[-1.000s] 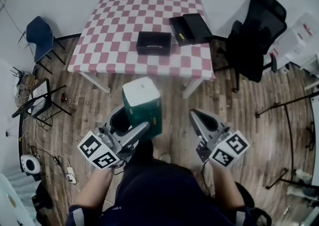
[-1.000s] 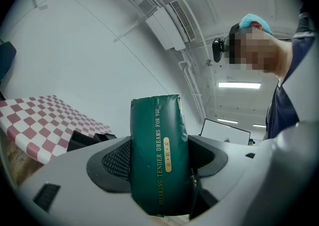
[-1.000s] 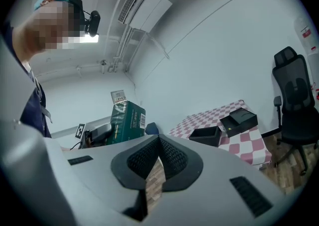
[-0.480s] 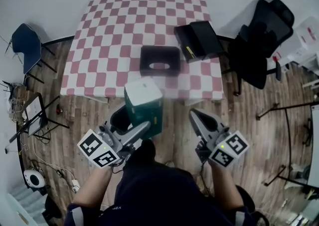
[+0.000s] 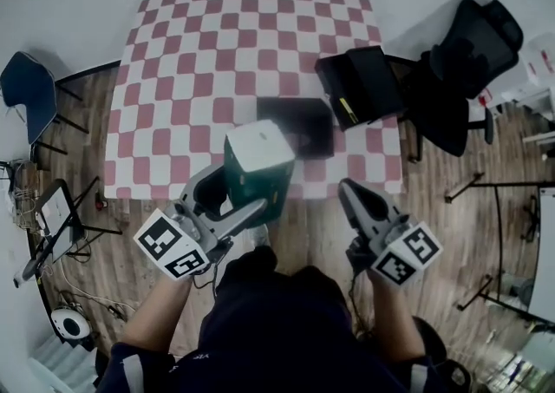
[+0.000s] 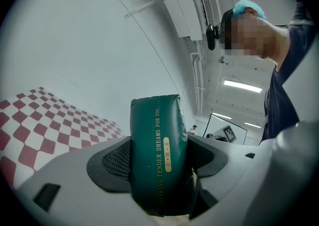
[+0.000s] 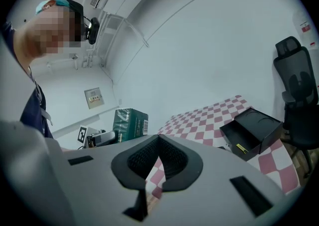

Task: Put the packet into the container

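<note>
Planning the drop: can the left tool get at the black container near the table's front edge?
Probably yes: the left tool, shut on the packet, hangs just short of the container, with nothing visible between them on the table.

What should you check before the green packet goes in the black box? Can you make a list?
1. Grip: the left gripper has its jaws pressed on both sides of the green packet. Ok.
2. Packet above the black container: in the head view it covers only the near left corner. Not ok.
3. Container open and with room inside: it looks dark and blurred. Cannot tell.
4. Right gripper out of the way: jaws together, holding nothing, off the near edge of the checked table. Ok.
5. The other black box stands to the right of the container, not in the packet's way. Ok.
</note>
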`<state>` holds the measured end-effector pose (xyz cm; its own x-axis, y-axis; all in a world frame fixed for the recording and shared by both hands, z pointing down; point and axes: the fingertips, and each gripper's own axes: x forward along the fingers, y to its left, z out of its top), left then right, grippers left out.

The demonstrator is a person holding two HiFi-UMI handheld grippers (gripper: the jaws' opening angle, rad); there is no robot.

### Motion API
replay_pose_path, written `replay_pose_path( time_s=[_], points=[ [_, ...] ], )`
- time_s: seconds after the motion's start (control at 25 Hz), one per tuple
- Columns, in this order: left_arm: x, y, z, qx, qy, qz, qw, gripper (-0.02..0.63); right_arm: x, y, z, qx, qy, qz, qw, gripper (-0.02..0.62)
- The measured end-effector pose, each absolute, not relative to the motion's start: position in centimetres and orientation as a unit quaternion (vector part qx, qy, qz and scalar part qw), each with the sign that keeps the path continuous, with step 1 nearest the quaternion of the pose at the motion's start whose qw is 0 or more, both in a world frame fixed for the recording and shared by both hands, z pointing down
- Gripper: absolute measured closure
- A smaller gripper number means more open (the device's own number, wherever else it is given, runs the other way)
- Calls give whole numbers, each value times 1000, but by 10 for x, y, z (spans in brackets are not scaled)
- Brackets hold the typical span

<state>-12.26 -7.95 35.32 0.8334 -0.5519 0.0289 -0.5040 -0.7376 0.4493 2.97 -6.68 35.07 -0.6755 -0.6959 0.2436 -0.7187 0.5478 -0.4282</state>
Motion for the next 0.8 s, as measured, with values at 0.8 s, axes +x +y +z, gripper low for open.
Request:
replay_pose_path(
  time_s=[0.8],
  points=[
    [-45, -194, 409, 946, -256, 195, 39, 245, 97, -129, 393, 386, -870, 307, 23, 581]
  ],
)
